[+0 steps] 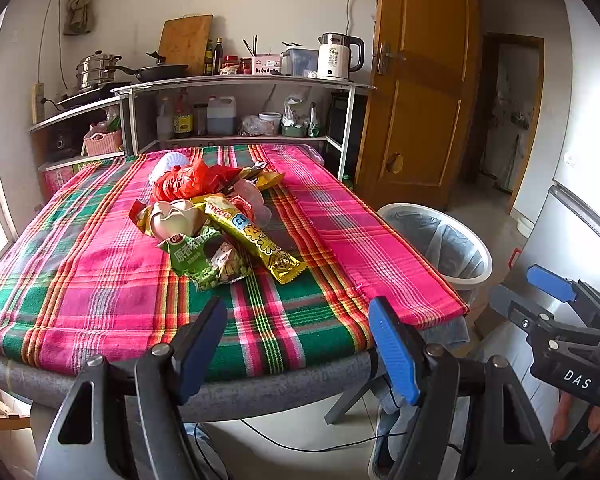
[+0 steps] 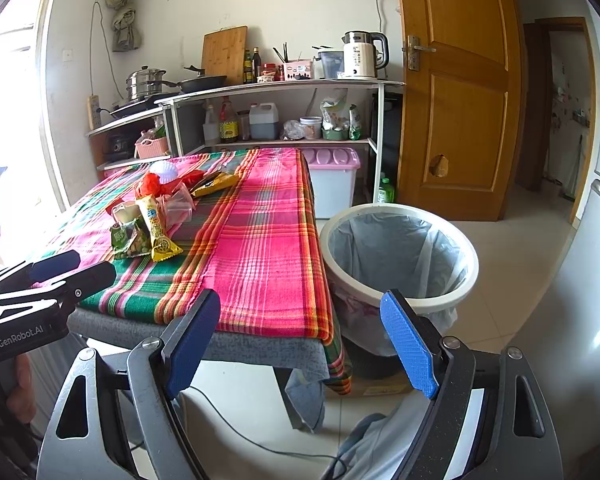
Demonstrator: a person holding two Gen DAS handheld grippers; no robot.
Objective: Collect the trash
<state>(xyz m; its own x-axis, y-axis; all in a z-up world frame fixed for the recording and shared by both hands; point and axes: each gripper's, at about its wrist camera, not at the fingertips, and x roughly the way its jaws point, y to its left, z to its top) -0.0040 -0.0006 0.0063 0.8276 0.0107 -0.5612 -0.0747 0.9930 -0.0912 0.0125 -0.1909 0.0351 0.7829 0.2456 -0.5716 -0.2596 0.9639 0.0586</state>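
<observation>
**Wrappers heaped on bench, bin beside it**

A bench draped in pink-and-green plaid cloth (image 1: 100,280) fills the room's centre. A white round plastic bin with a clear liner (image 2: 400,256) stands on the floor just beside its right edge. A heap of snack wrappers and red plastic bags (image 1: 216,216) lies mid-bench. The left tongs (image 1: 298,344) and right tongs (image 2: 300,340) both hover near the bench's front edge, fingers spread apart, empty.

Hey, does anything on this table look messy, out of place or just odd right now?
Yes: a heap of trash sits mid-table on the plaid cloth: snack wrappers, a red plastic bag, a crumpled white cup. The lined bin beside the table looks empty. Both claws, left and right, are open, holding nothing.
</observation>
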